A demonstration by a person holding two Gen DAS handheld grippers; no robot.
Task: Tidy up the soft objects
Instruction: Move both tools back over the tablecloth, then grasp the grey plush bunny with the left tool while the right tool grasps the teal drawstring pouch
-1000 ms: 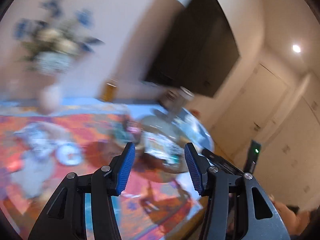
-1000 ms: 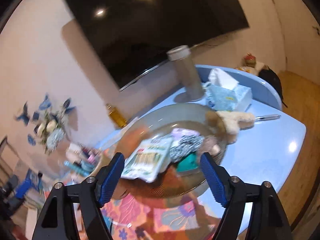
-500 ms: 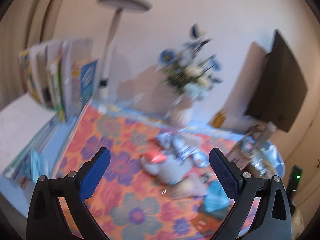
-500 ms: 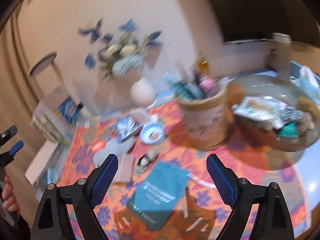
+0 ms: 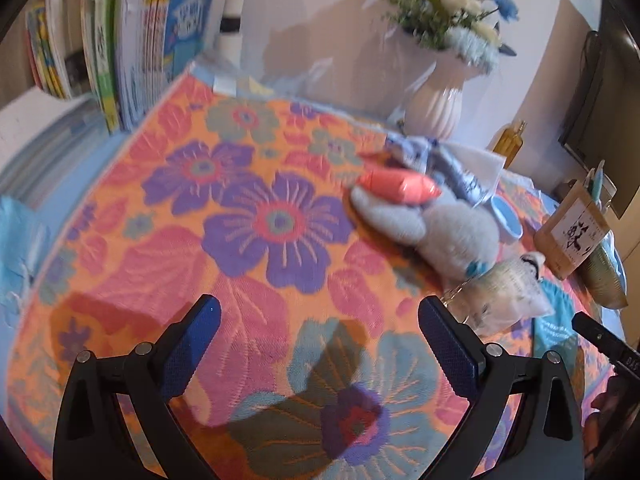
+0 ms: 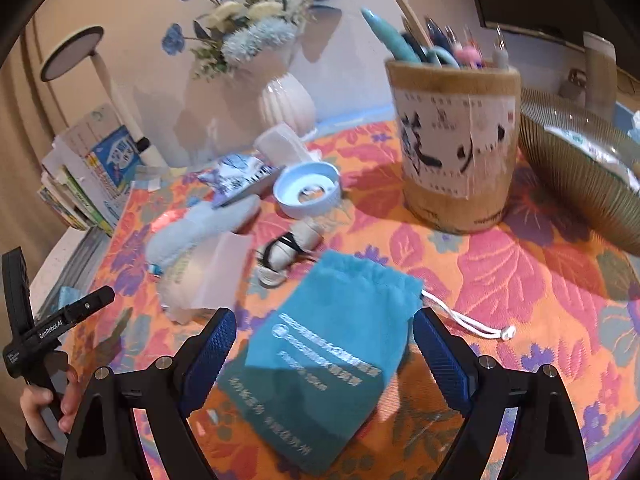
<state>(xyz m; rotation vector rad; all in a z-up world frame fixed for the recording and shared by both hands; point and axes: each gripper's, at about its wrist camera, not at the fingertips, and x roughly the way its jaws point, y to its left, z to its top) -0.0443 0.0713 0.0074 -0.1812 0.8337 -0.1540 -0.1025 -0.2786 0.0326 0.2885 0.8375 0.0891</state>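
Observation:
A grey plush toy with a pink-red part lies on the floral mat, up and right of my open, empty left gripper. A clear bag of pale soft stuff lies beside it. In the right wrist view a teal drawstring pouch lies flat between the fingers of my open right gripper, which hovers over it. The plush, a small rolled bundle with a black band and a clear bag lie beyond the pouch.
A pen holder, a ribbed glass bowl, a blue lid and a white vase of flowers stand at the back. Books stand at the mat's left edge. The left gripper's handle shows at left.
Both grippers swung left from the bowl and dropped toward the mat. The right one now hovers over the teal pouch, the left over the bare mat near the plush.

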